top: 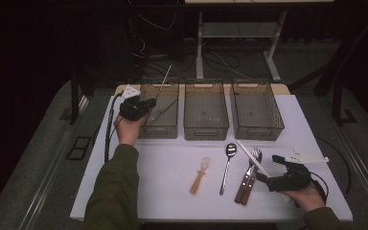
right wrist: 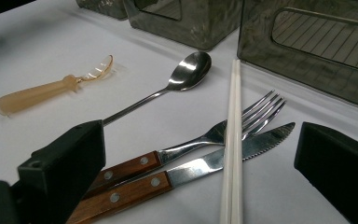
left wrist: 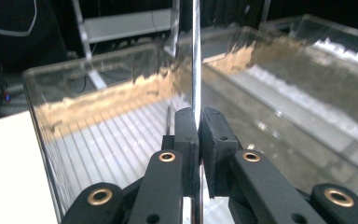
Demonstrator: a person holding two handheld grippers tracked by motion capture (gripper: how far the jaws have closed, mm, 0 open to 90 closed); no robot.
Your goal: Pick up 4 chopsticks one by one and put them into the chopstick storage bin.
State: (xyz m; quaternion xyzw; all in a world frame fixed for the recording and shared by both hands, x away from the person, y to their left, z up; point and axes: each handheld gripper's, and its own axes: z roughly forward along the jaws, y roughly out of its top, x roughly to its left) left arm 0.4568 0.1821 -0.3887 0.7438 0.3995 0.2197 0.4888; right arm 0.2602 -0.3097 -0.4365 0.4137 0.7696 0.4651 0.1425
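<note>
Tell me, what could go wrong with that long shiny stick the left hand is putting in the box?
The left gripper pinches the thin metal rod near one end, so it could swivel or slip between the fingers. The rod stands tall over the left bin, so it might tip out or catch the rim. The right gripper hangs open over the white chopsticks; it could nudge the fork.

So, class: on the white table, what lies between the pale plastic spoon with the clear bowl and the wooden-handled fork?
In the high view, one thing: the long steel spoon, between the pale plastic spoon and the wooden-handled fork.
</note>
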